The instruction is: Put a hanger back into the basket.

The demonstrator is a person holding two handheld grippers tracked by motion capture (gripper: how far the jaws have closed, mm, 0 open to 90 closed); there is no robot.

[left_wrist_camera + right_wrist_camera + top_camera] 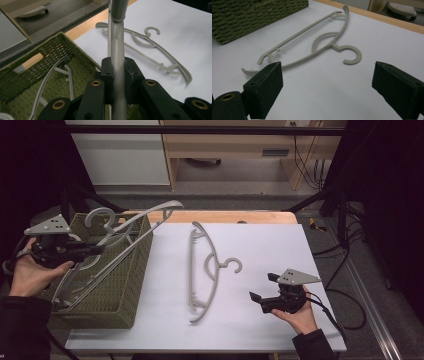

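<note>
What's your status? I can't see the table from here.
Left claw shut on raised hanger over green basket. Right claw open, idle. Second hanger flat on white sheet.

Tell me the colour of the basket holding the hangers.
Olive green, woven basket; its weave shows best in the left gripper view.

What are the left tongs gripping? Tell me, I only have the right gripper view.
Observer: The left tongs are shut on a grey hanger, clamping one thin bar of it.
Operator: Say where that hanger sits.
Observer: Over the green woven basket, with one end rising above the basket's rim.
Operator: Report what is inside the basket.
Observer: At least one more grey hanger lies inside it.
</note>
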